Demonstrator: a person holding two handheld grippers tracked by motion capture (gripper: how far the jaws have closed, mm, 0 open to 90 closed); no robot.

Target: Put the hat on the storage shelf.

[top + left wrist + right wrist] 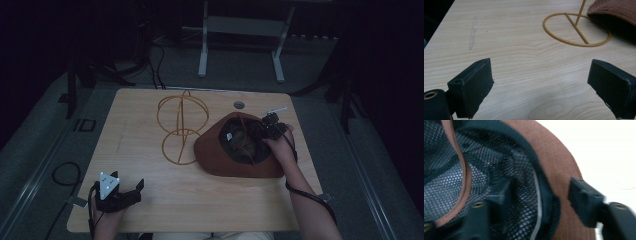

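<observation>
text: none legible | labels: a small white tag is seen inside the brown fabric brimmed hat (235, 150), its print too small to be read | numbers: none

A light wood-grain table (150, 200) with rounded corners carries a brown hat (220, 162), lying crown-down toward three o'clock. A yellow wire stand (181, 125) sits just beside it, near the centre toward twelve o'clock. A small round grommet (239, 105) marks the far edge.

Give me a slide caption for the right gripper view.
Right gripper straddles the upturned brown hat's rim, one jaw inside against the mesh lining.
</observation>
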